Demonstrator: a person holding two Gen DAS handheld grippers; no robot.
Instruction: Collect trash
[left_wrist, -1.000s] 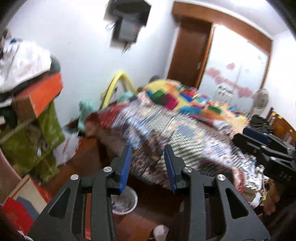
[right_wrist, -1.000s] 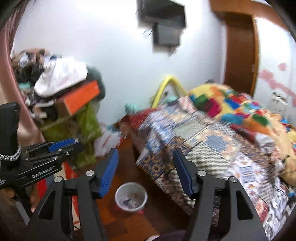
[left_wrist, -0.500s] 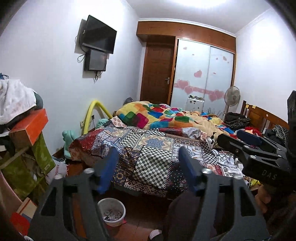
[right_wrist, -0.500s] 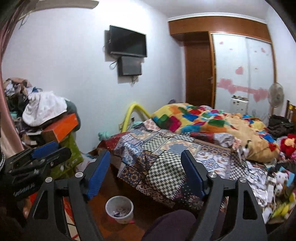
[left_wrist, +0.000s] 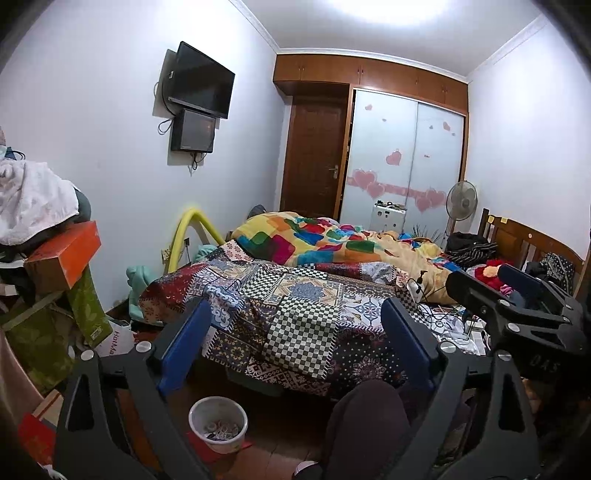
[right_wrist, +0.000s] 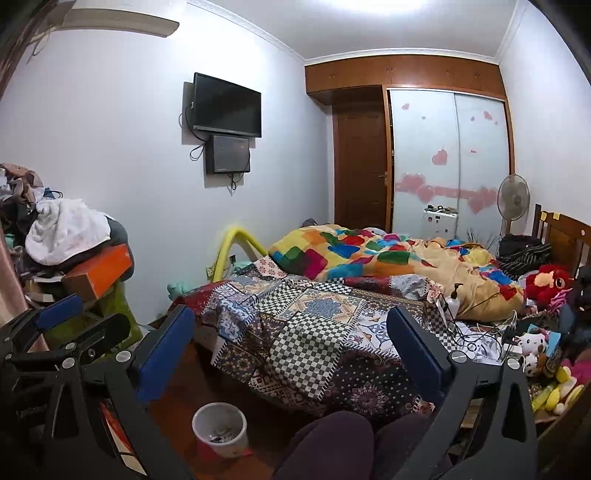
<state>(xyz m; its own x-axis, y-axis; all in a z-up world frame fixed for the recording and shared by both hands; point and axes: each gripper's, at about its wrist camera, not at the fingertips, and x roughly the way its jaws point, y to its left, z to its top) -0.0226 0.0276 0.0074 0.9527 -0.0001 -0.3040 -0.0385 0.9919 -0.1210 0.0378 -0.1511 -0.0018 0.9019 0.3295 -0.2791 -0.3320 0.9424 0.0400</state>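
Both the left tongs (left_wrist: 295, 343) and the right tongs (right_wrist: 291, 343) had just spread wide with nothing between them, pointing at a patchwork-covered bed (left_wrist: 303, 295), while the white trash bin (left_wrist: 218, 424) stood on the wooden floor below, holding scraps
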